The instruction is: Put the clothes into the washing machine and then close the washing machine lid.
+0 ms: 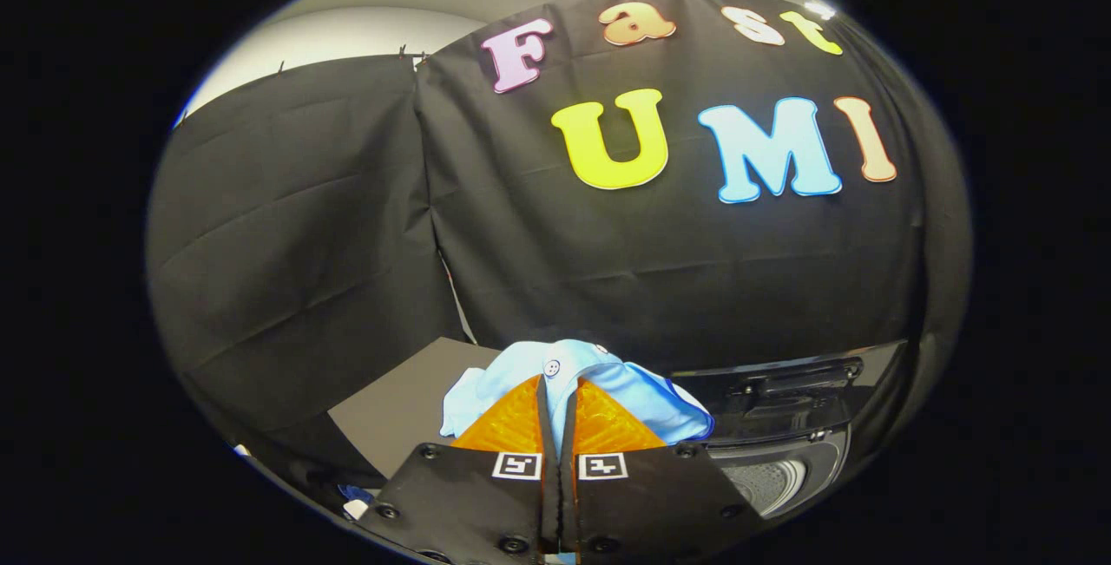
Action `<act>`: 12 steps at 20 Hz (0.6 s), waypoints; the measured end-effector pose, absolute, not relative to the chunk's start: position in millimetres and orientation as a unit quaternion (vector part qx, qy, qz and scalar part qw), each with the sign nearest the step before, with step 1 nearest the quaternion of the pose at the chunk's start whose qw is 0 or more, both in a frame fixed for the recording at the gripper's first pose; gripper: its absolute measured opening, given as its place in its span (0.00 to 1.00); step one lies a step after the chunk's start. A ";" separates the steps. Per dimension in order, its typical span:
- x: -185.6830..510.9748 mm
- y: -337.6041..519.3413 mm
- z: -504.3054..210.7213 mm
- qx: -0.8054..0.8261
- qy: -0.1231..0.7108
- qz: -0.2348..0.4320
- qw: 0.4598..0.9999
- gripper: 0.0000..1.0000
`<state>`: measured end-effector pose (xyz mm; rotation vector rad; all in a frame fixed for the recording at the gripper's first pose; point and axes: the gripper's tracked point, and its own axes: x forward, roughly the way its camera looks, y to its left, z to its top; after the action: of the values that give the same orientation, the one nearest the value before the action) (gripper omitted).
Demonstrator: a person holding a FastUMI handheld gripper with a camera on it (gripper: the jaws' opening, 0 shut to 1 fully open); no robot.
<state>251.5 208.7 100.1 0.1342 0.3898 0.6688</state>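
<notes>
Light blue shirt (580, 374): it is bunching up around the fingers' tips, with a white button showing on a fold just above them; cloth is spilling to both sides of the fingers and hanging clear of the surfaces below.
Gripper (557, 400): it is pointing forward toward the black cloth wall, with two square marker tags sitting on its body just behind the fingers.
Fingers (512, 422): they are sitting almost closed, with only a narrow slit between them, and both are pressing on a fold of the shirt pinched in that slit.
Washing machine (781, 461): it is sitting just beside the fingers, to their right and lower down; its top opening is showing, with a ribbed metal drum (768, 482) visible inside.
Washing machine lid (785, 387): the dark lid is standing raised behind the opening, leaning back toward the wall, with a recessed handle across it.
Desk (408, 413): a flat dark grey surface is lying to the left of the fingers and beyond them, running up to the cloth wall; the part in view is bare.
Room: black cloth is hanging in creased panels as the booth's wall, clipped along its upper edge; above it a pale wall and ceiling are showing.
Lower left: a small patch of blue and white is peeking out beside the gripper's body, too small to identify.
</notes>
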 end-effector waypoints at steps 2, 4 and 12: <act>253.8 192.9 102.3 0.067 0.188 0.318 0.927 0.02; 256.5 178.1 102.4 0.065 0.188 0.309 0.930 0.02; 268.0 119.2 99.6 0.067 0.190 0.268 0.942 0.02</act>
<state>268.0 119.2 99.6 0.1375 0.3868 0.5457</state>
